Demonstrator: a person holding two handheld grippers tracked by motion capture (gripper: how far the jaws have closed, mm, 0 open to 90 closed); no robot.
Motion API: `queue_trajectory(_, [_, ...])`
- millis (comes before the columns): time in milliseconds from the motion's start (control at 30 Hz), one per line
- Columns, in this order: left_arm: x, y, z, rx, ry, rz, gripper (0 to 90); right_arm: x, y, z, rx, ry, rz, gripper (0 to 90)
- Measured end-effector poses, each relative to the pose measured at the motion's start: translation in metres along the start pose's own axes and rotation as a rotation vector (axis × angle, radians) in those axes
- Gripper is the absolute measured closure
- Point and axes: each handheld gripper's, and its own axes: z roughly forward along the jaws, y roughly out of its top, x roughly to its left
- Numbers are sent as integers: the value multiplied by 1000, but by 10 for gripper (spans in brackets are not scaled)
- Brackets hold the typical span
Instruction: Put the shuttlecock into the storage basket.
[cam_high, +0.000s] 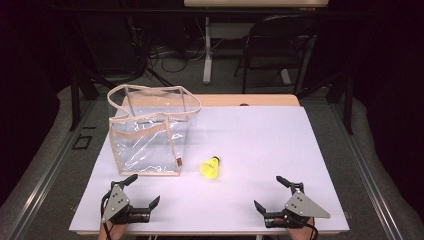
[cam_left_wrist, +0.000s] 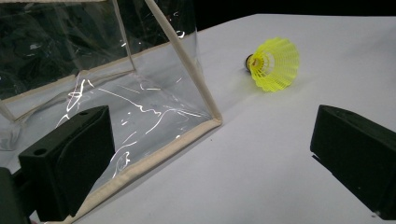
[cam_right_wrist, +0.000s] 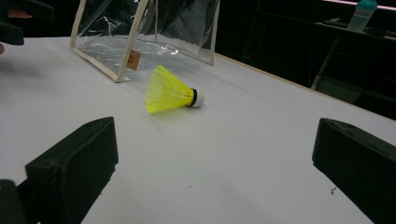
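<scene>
Nothing of the work looks done yet, judging by how things lie: both claws hover empty at the near edge of the table (cam_high: 260, 135), and the likely job, getting the shuttlecock into the bag, is all still ahead.

Largest first. The white table carries just two things. The clear plastic bag (cam_high: 150, 132), trimmed in beige with its handles standing up, sits upright on the left half, its mouth open to the top. I can see nothing inside it.

The yellow shuttlecock (cam_high: 210, 168) lies on its side just to the right of the bag's near right corner, apart from it and not touching. In the right gripper view the shuttlecock (cam_right_wrist: 169, 91) points its white cork to the right, with the skirt toward the bag (cam_right_wrist: 140, 28).

The left claw (cam_high: 134, 192) stands with jaws spread wide and nothing between them, just near of the bag's front wall; the shuttlecock is farther in and to its right. The right claw (cam_high: 274, 195) is likewise wide open and empty, well apart from the shuttlecock, which lies far and to its left. Reaching, gripping, lifting and dropping into the bag all remain.
</scene>
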Motion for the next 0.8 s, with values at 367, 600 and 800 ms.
queue_trajectory(367, [3, 2, -1, -12, 11, -11, 0, 1, 0, 2, 7, 1, -3, 0])
queue_trajectory(600, [2, 7, 4, -8, 1, -10, 0, 0, -1, 3, 16, 5, 3, 1])
queue_trajectory(800, [1, 13, 8, -8, -22, -14, 0, 0, -1, 3, 16, 7, 4, 1])
